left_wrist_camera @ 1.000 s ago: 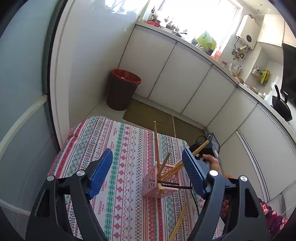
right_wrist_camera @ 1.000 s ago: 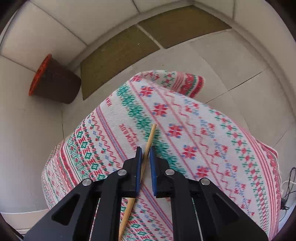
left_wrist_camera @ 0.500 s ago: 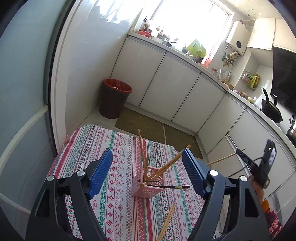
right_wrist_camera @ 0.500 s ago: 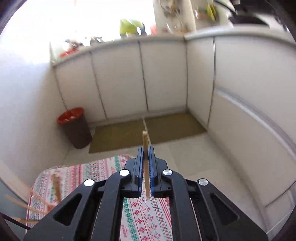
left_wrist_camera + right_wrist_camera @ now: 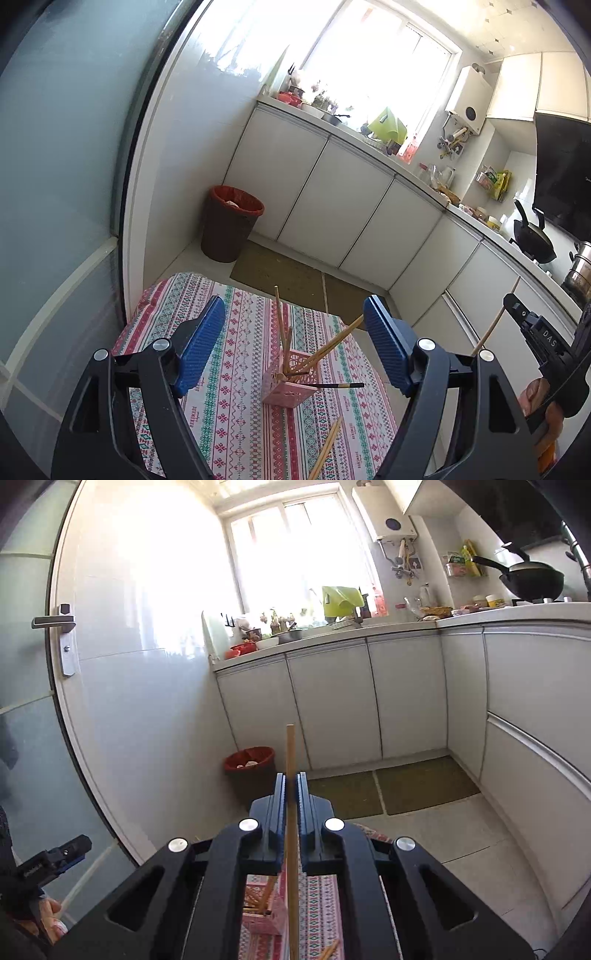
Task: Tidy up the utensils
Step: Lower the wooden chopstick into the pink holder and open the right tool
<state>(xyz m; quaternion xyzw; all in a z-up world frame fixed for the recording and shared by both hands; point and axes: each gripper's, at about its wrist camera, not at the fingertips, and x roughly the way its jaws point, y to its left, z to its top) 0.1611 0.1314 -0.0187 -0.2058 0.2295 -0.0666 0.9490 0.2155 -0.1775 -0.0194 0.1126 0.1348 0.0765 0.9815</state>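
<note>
The right gripper (image 5: 291, 794) was clamped on a single wooden chopstick (image 5: 290, 760), its pads pressed to the stick on both sides, the stick standing nearly upright through them and poking out above the fingertips. Below it, at about six o'clock in the right wrist view, sat the pink basket (image 5: 264, 919) on the patterned tablecloth (image 5: 321, 904).

The left gripper (image 5: 295, 343) hung over the table with its jaws wide apart and nothing between them. Between its blue pads (image 5: 201, 343) the pink basket (image 5: 290, 384) stood on the tablecloth (image 5: 229, 417) with several chopsticks fanning out of it, a dark one jutting toward three o'clock. Two loose chopsticks (image 5: 327, 446) lay on the cloth at about five o'clock from the basket, near the table's near edge.

Beyond the table's far edge lay open floor with a mat (image 5: 280, 273), then the white cabinets (image 5: 332, 199). A bin (image 5: 231, 225) stood at eleven o'clock in the corner.
</note>
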